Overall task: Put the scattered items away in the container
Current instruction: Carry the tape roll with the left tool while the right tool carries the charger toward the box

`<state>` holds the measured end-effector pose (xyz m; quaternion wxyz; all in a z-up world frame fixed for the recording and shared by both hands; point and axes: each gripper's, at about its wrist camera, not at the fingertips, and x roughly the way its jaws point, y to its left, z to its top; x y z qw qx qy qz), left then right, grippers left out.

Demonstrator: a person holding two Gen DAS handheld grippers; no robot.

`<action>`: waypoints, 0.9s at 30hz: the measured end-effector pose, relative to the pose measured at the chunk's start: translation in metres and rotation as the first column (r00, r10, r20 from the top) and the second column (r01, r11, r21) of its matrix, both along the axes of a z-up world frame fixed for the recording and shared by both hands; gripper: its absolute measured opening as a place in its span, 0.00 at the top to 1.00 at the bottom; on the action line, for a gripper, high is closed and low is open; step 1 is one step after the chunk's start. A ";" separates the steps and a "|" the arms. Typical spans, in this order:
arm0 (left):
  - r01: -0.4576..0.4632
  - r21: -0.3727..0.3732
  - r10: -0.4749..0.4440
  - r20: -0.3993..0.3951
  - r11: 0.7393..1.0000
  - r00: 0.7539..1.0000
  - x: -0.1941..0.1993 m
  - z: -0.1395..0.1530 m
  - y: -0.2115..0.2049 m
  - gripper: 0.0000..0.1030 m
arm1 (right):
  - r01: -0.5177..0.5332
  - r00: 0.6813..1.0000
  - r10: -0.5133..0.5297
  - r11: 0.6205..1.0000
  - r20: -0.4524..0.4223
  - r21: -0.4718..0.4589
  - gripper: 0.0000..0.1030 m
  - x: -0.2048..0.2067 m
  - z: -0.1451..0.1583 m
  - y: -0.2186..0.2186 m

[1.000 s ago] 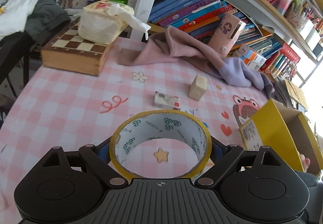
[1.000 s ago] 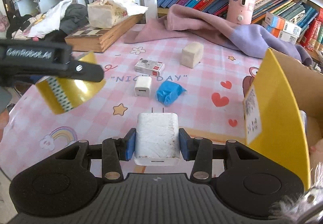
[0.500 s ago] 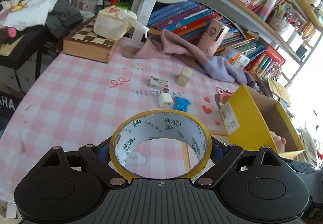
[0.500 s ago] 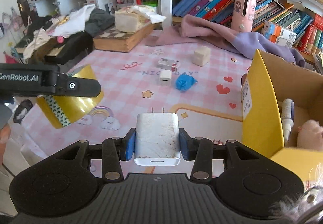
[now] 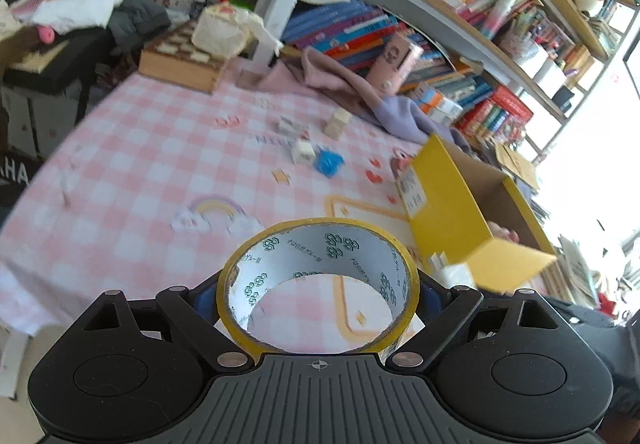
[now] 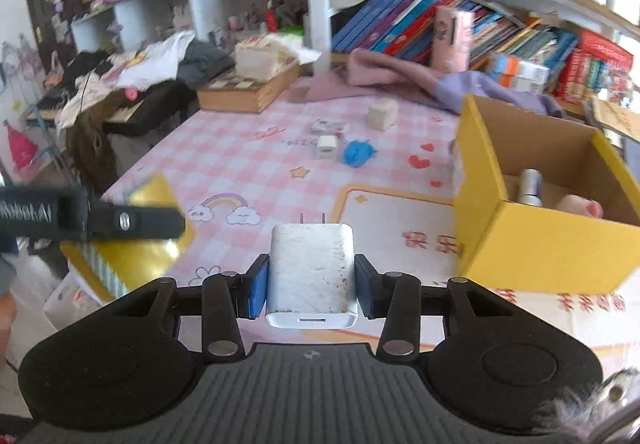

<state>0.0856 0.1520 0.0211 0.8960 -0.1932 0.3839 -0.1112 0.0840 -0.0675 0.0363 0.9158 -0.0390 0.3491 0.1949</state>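
above the table, left tool (image 5: 318,294) grips tape roll (image 5: 318,244); right tool (image 6: 311,284) grips charger (image 6: 311,268).

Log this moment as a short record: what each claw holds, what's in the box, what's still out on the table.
left claw: shut on tape roll
right claw: shut on white charger
yellow box: open, on the table's right side; holds a silver tube and something pink
still on table: small white plug, blue wad, beige block, small flat packet
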 end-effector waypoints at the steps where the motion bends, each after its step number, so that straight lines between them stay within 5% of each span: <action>1: 0.007 -0.004 -0.007 0.000 1.000 1.000 -0.003 0.000 -0.002 0.11 | 0.013 1.000 -0.013 1.000 0.008 0.006 0.60 -0.006 0.002 -0.004; 17: 0.146 -0.031 -0.144 0.041 0.989 0.989 -0.026 -0.001 -0.039 0.11 | 0.188 0.979 -0.189 0.982 -0.077 -0.026 0.60 -0.064 -0.012 -0.053; 27: 0.266 -0.037 -0.265 0.027 0.963 0.964 -0.019 -0.004 -0.073 0.11 | 0.324 0.938 -0.326 0.945 -0.114 -0.038 0.60 -0.083 -0.015 -0.088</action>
